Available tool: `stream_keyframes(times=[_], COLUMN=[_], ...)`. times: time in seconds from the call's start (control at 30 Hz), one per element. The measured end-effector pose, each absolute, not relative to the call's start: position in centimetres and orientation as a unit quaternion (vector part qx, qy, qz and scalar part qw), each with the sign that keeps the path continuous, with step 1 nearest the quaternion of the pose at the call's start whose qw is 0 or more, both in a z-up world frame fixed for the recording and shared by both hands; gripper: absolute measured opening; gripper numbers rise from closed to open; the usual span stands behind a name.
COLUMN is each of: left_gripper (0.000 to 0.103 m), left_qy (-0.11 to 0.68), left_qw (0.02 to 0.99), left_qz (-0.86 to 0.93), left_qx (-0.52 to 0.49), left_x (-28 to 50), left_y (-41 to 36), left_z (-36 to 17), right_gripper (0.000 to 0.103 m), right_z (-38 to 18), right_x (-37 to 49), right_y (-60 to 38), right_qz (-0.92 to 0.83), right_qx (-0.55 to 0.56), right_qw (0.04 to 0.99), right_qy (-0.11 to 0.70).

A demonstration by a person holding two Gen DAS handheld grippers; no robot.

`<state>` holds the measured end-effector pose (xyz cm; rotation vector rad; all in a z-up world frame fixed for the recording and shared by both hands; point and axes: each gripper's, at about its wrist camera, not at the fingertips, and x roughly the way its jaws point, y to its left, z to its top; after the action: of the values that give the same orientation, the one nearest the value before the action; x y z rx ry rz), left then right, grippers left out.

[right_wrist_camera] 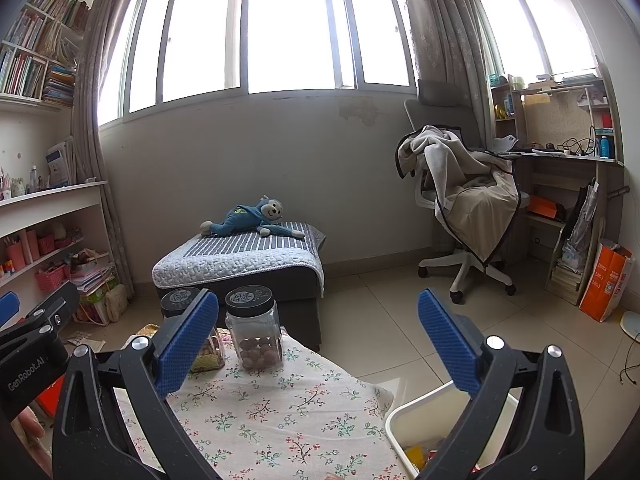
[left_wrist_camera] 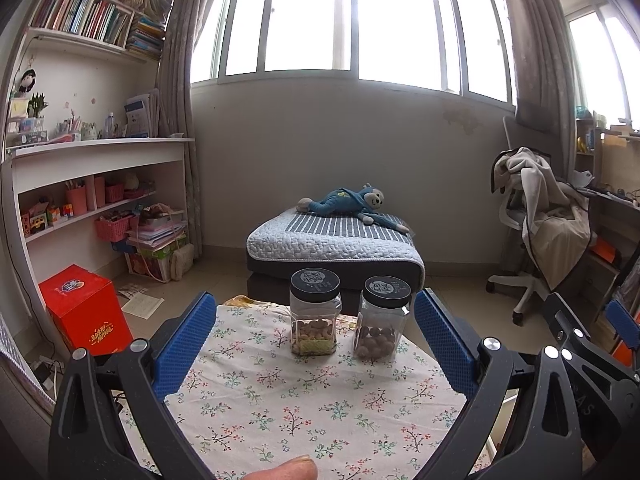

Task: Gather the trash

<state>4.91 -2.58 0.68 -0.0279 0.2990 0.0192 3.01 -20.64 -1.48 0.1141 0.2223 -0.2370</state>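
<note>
Now | left tool [left_wrist_camera: 314, 344] wide, empty | right tool [right_wrist_camera: 318, 344] wide, empty | "GenRobot.AI" on tool

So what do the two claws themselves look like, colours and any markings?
Both match: the left claw and right claw have black plastic frames with triangular cut-outs, silver round bolts and blue textured pads. White "GenRobot.AI" lettering marks the left one's body.

We get blown-out daylight from the windows [left_wrist_camera: 352, 20]; interior dimmer, sharp focus, fisheye bending and dark corners.
</note>
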Motion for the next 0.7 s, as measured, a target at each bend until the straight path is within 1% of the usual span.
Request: stream_keyframes(times=[0.7], left_gripper=[0.095], left_qy=[0.141], left_qw=[0.990], left_qz=[0.007], left_qx=[-0.011], left_x=[4.88], left_y=[-2.56], left_z=[0.44], right_gripper=[0.096], right_z=[-1.45], right_x=[2.98], right_y=[-21.00], right_qz=[-0.117], right_qx=[0.056], right_qw=[0.985], right_qy=[0.111])
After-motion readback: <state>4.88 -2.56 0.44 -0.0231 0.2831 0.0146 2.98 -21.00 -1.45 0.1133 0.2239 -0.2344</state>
